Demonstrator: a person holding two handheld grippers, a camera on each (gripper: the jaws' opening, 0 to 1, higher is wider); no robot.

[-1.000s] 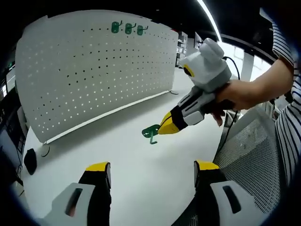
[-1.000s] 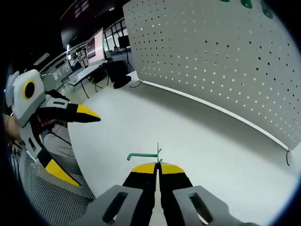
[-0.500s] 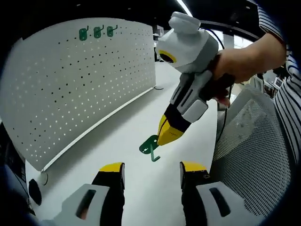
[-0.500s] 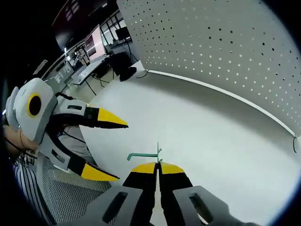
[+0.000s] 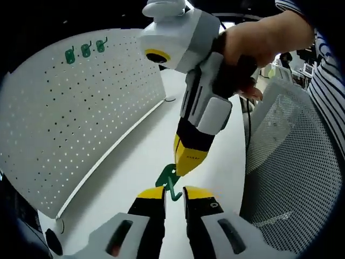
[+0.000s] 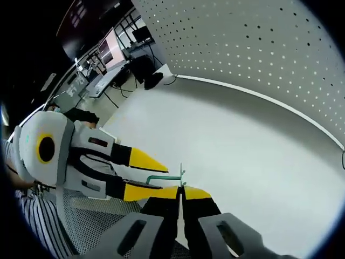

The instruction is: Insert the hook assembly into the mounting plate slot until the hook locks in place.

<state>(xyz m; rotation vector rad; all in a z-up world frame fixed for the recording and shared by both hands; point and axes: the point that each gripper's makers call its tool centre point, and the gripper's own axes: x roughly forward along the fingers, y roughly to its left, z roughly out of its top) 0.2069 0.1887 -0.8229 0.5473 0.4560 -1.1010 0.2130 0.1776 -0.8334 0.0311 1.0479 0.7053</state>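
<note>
R tongs (image 5: 185, 166) clamp green hook (image 5: 168, 179); L tongs (image 5: 173, 195) narrowly open around it; pegboard (image 5: 81, 113) well apart.

no readable text or labels anywhere

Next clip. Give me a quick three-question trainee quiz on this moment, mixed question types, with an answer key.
1. True or false: the right gripper is shut on the green hook.
2. How many green hooks already hang at the top of the pegboard? A) one B) three C) five
3. Fill in: the left gripper has its jaws either side of the hook's ____ end.

Key: 1 true; 2 B; 3 lower, curved. Whether the left gripper's jaws touch the hook cannot be told.
</note>
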